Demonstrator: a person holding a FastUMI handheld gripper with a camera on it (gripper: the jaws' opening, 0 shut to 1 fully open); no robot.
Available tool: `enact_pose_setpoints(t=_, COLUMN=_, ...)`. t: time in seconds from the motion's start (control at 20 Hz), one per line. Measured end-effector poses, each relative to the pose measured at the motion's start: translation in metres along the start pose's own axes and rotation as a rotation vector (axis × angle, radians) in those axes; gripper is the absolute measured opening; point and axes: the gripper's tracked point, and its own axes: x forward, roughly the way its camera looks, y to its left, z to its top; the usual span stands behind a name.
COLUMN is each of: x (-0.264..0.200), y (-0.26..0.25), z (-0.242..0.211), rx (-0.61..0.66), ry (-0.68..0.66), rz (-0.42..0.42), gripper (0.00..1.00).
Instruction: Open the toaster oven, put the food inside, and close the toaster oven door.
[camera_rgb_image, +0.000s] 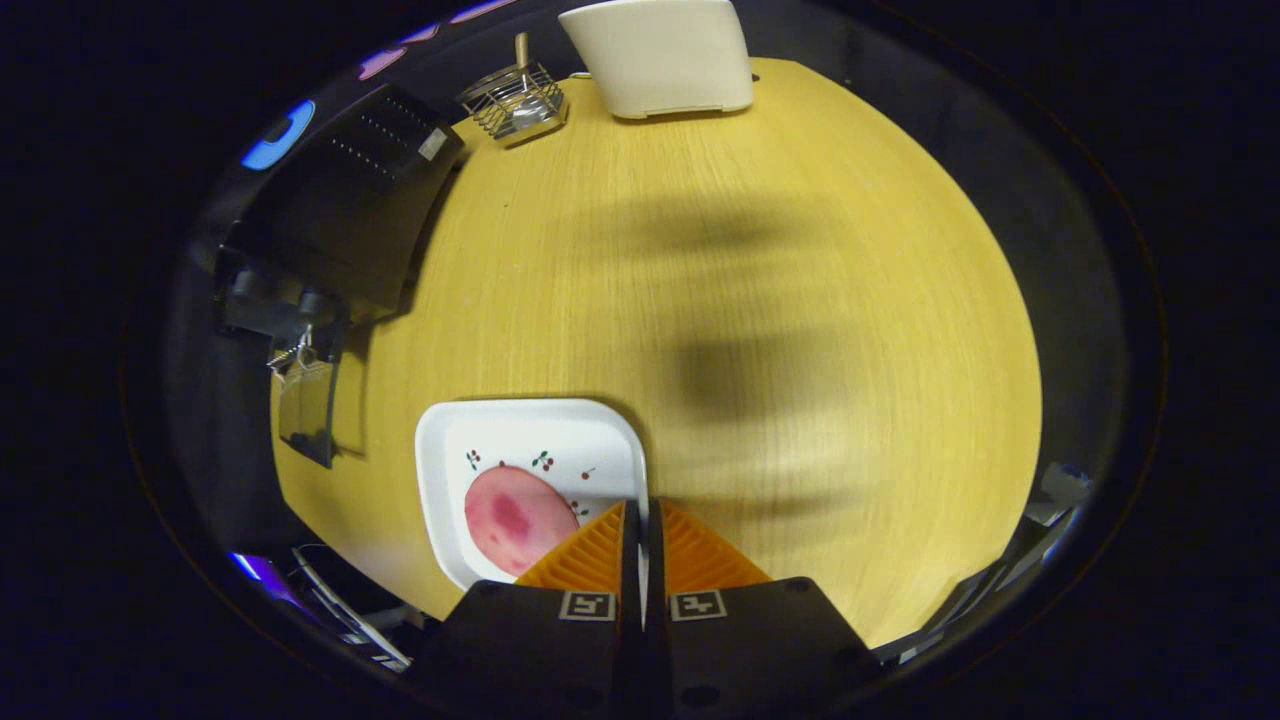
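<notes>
Gripper held high over a wooden table (800, 300), looking down.

The black toaster oven (350, 200) sits at the table's far left edge, its long side running along that edge, its door hard to make out. A white plate (480, 430) lies just ahead-left of the fingers, holding a pink slice of food (510, 520), partly hidden by one finger. The gripper (640, 520) points downward, jaws pressed almost together, pinching nothing.
</notes>
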Motion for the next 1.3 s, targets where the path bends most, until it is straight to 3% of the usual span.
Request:
enact_pose_setpoints(t=0.2, x=-0.014, y=0.011, z=-0.004, rx=0.203, ry=-0.028, rz=0.171, gripper=0.05)
enact_pose_setpoints(t=0.55, x=-0.045, y=0.032, z=-0.023, rx=0.345, ry=-0.092, rz=0.254, gripper=0.05)
enact_pose_setpoints(t=1.3, x=-0.066, y=0.220, z=-0.073, rx=0.498, ry=-0.179, rz=0.323, gripper=0.05)
